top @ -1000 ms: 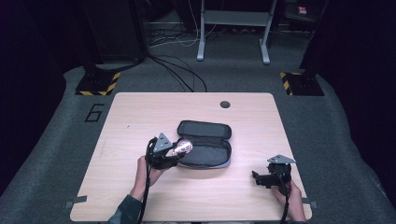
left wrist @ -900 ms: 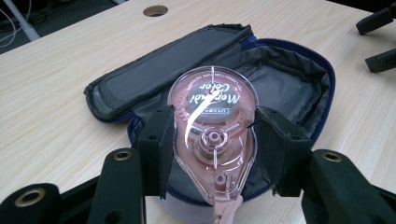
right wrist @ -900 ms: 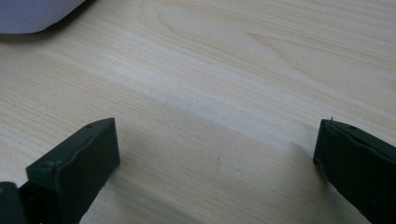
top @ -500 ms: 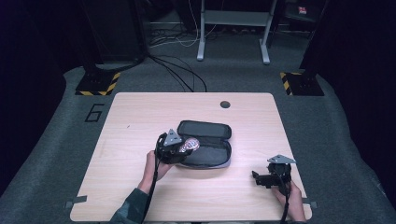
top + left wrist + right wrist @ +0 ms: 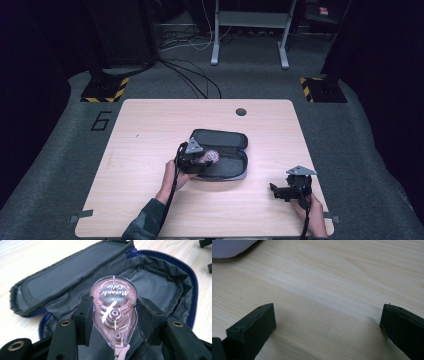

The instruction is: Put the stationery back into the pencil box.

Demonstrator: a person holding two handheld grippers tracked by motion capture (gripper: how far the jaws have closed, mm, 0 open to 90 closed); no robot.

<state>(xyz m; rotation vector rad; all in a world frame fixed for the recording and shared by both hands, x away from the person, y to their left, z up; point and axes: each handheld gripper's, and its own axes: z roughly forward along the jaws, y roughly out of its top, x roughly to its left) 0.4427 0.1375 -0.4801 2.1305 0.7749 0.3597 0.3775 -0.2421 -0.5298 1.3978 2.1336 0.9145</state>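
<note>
Clear pink plastic correction-tape dispenser (image 5: 114, 315), pinched by left gripper (image 5: 114, 322), hangs over open black fabric zip case (image 5: 160, 287), unreleased; right gripper (image 5: 328, 322) idles spread.

High view: fixed overhead, faces fwd & down, far off, takes in whole table (image 5: 150, 130) plus floor beyond. Left gripper view: very close, looks along its jaws into the open pencil case (image 5: 160, 282), shared w/ high view (image 5: 230, 140). Right gripper view: low, near-right tabletop (image 5: 337, 277), close up.
</note>
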